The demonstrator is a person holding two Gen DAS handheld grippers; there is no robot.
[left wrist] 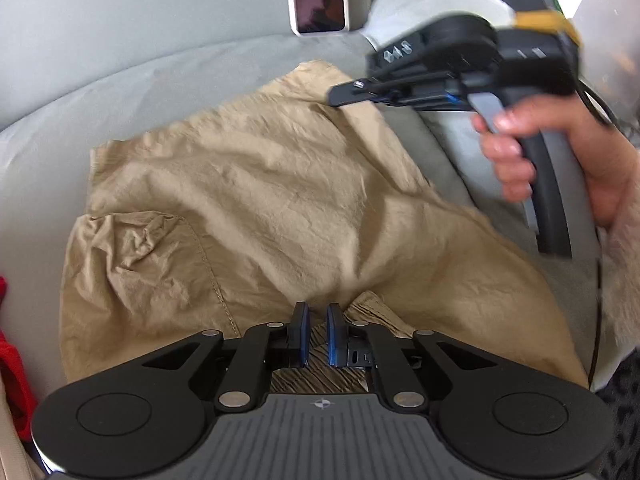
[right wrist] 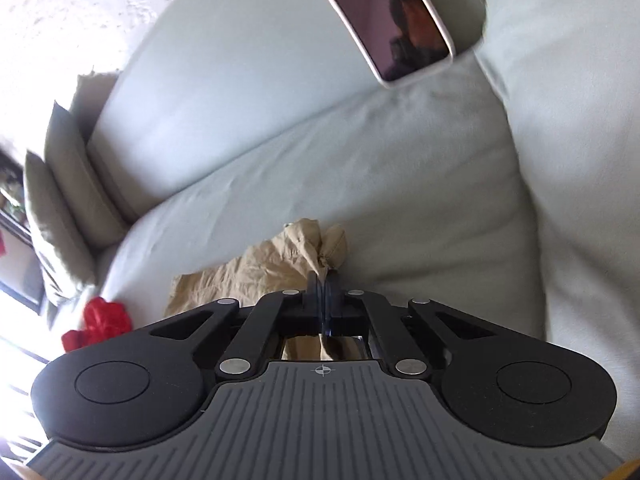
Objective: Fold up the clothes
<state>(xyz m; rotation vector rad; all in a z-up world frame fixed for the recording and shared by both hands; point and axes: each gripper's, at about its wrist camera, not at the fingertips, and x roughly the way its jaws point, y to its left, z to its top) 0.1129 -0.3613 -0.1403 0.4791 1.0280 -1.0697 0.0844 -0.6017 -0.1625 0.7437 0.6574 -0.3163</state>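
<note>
from the left wrist, the left gripper (left wrist: 317, 334) is pinching the near, gathered edge of the tan garment (left wrist: 256, 200), its jaws nearly together on the cloth, while the right gripper (left wrist: 346, 92) is reaching to the far corner with a hand (left wrist: 560, 152) squeezing its handle. the garment is lying spread and crumpled on the grey sofa (left wrist: 140, 60), a seam running down its left part. from the right wrist, the right gripper (right wrist: 323, 280) is clamping a bunched tan corner (right wrist: 320, 246), jaws pressed together on it. to do this step well, i'd judge both grips should be lifting evenly and keeping the fabric taut, so the fold is landing straight rather than dragging wrinkles along. a phone (right wrist: 384, 20) is leaning against the backrest and something red (right wrist: 100, 322) is lying off to the side.
</note>
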